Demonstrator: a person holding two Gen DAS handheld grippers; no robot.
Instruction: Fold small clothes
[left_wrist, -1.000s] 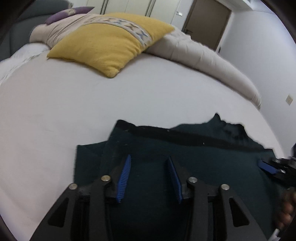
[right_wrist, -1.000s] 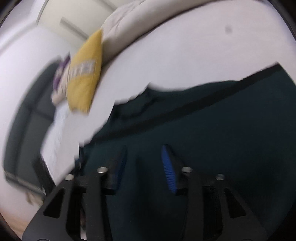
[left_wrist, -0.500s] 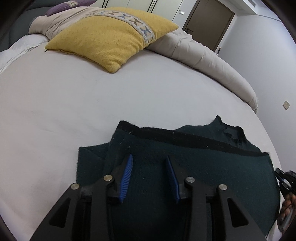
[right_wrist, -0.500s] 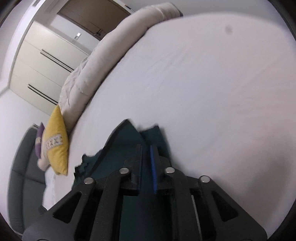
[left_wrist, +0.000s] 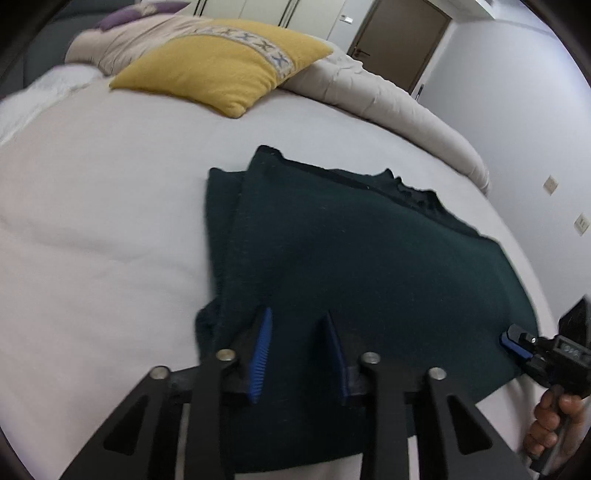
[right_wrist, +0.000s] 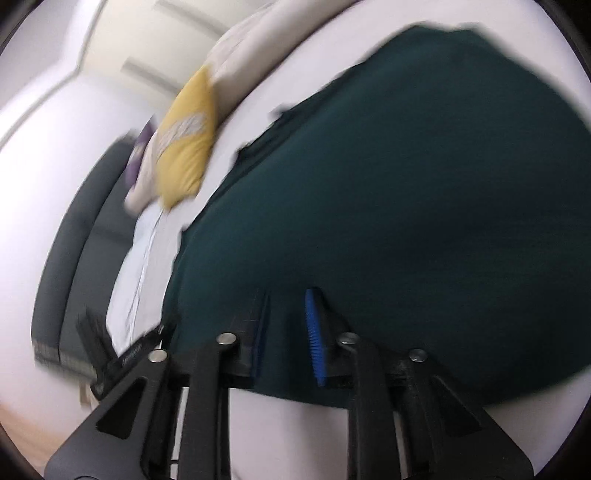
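**Fold at risk of slipping open near the bed's front edge**

Garment, dark green and knitted, lies folded on the white bed, close to its near edge, with a narrower under-layer showing along its left side. My left gripper sits over the near-left part of the cloth with its blue pads spread apart; nothing is pinched between them. My right gripper is also parted, hovering low over the near edge of the cloth; its view is smeared with motion, so I cannot tell whether the pads touch the fabric.

What I worry about:

1. Both tools are released, so nothing holds the layers. A sideways brush from either one could drag the top layer off the one below.
2. If I clench too shallow, I judge I would lift only the top layer and the fold would peel open.
3. The cloth lies near the bed's front edge; a pull toward me could tip it over.
4. The yellow pillow lies well apart, toward the far edge, no hazard.
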